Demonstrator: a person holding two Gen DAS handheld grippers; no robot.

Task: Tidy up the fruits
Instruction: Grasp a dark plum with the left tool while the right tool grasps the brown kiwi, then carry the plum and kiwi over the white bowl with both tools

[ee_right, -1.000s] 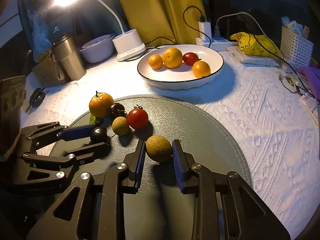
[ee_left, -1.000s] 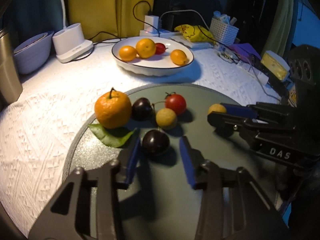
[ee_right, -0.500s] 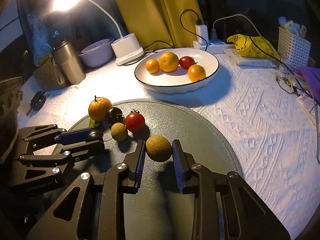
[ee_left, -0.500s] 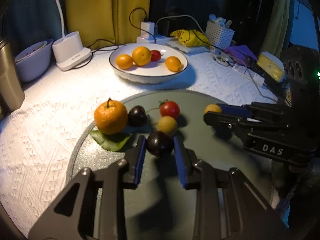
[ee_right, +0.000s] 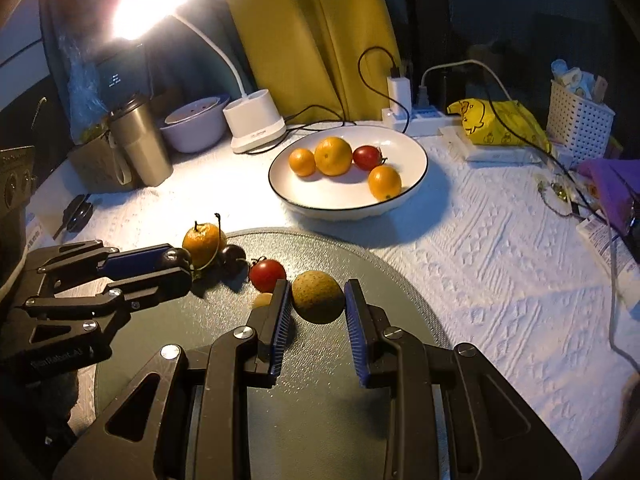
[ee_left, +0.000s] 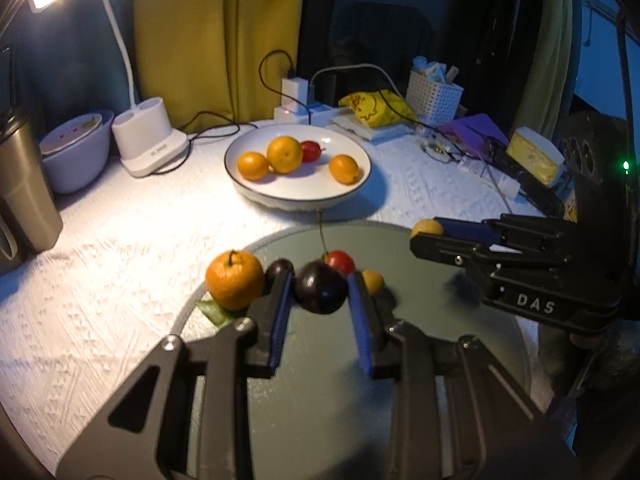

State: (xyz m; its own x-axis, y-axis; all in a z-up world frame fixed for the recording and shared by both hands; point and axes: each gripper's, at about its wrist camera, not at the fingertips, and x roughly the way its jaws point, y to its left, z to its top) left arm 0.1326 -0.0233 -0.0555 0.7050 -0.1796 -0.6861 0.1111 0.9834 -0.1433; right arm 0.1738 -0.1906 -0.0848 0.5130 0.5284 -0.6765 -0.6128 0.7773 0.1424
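Note:
In the left wrist view my left gripper (ee_left: 319, 286) is shut on a dark cherry (ee_left: 320, 293) with a long stem, held above the round grey mat (ee_left: 420, 360). Behind it on the mat lie a leafy tangerine (ee_left: 234, 280), a second dark cherry (ee_left: 279, 269), a red tomato (ee_left: 341, 261) and a small yellow fruit (ee_left: 374, 280). My right gripper (ee_right: 318, 298) is shut on a round brownish-yellow fruit (ee_right: 318, 296) over the mat (ee_right: 380, 272). The white plate (ee_right: 416, 176) beyond holds three oranges and a red tomato.
At the back left stand a white lamp base (ee_right: 256, 128), a pale bowl (ee_right: 192, 128) and a steel tumbler (ee_right: 138, 144). Behind the plate are a power strip (ee_right: 424, 118) with cables, a yellow bag (ee_right: 496, 120) and a white basket (ee_right: 576, 120). Loose cables lie at the right.
My left gripper closed on the dark cherry and lifted it off the mat. The right gripper kept its hold on the brownish-yellow fruit, nearly still.

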